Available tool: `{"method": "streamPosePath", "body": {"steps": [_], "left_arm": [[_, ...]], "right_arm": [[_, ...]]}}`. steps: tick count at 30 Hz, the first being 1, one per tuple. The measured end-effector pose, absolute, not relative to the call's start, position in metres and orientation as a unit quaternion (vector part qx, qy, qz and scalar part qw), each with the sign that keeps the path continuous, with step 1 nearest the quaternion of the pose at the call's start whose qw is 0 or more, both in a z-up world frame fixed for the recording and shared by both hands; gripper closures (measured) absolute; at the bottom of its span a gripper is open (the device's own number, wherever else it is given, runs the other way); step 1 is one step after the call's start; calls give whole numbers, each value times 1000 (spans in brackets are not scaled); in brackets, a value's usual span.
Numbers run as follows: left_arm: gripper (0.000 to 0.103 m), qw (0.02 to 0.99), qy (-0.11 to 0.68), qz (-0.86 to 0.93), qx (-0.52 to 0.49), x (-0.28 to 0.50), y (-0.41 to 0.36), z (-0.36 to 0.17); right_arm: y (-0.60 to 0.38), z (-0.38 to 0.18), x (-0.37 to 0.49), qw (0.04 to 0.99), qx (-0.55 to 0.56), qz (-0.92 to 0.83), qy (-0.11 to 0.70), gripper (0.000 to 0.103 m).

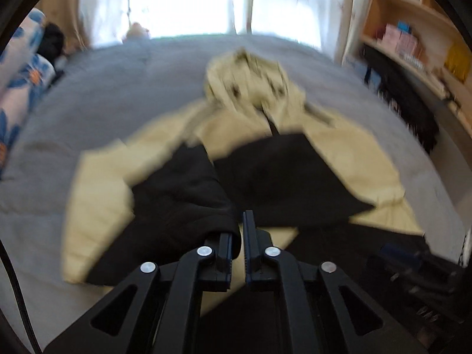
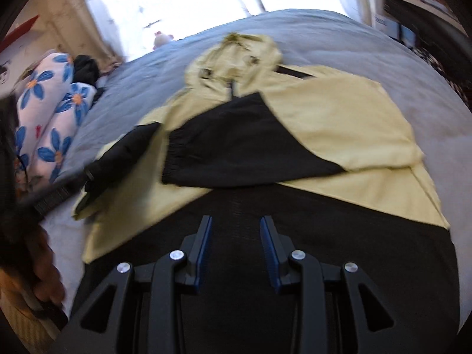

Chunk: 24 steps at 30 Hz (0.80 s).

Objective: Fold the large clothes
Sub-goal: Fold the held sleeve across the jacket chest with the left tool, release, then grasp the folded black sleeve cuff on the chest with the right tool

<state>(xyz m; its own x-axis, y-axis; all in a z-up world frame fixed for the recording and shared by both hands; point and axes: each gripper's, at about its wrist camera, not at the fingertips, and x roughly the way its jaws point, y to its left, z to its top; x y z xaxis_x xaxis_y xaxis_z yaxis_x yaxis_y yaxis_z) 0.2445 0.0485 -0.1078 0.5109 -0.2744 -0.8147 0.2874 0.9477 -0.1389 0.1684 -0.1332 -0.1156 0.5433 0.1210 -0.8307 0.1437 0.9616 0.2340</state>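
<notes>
Left gripper (image 1: 242,237), jaws nearly closed, pinches the black sleeve cuff (image 1: 227,224). Right gripper (image 2: 236,236) stands half open, empty. The cream-and-black hooded jacket (image 2: 339,124) lies on the grey bed (image 2: 324,38), hood far, hem near.

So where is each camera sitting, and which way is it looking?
Left wrist view: it rides on the left gripper, tilted down over the bed toward the window; its nearly shut jaws show, with a black sleeve draped over the left finger.
Right wrist view: it rides on the right gripper, tilted down the same way; its open, empty jaws show, plus a hand at the left edge.
Both share the yellow-and-black hooded jacket on the grey bedcover, flowered pillows and bright window.
</notes>
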Motion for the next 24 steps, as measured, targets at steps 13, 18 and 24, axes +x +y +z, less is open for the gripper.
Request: {"method": "streamPosePath", "body": {"steps": [13,18,24], "left_arm": [[44,821,539,-171,-79,221,64,-140],[44,841,513,-150,-84,189,92,-113],[44,862,500,-53,-63,163,133,-103]], "right_arm": [[-145,-135,169,857,159,27,489,70],[-123,-126,172,863,137,69,482,70],[-83,-112,176,867,93,124,473,65]]}}
